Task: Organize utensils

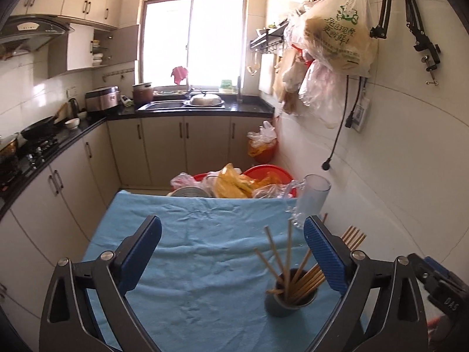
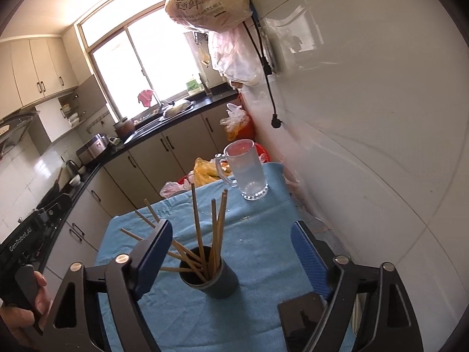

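A dark cup [image 1: 288, 299] full of several wooden chopsticks [image 1: 288, 252] stands on the blue cloth [image 1: 190, 249]. In the right wrist view the cup [image 2: 217, 283] and chopsticks [image 2: 215, 228] sit between the fingers. A clear glass mug [image 1: 310, 199] stands empty at the far right corner; it also shows in the right wrist view [image 2: 247, 171]. My left gripper [image 1: 233, 234] is open and empty, left of the cup. My right gripper [image 2: 231, 239] is open and empty, just above and before the cup.
A black phone [image 2: 302, 319] lies on the cloth near the right gripper. Red basins with plastic bags [image 1: 234, 182] sit beyond the table's far edge. The white wall [image 2: 381, 146] runs close along the right. Kitchen counters [image 1: 58, 146] run along the left.
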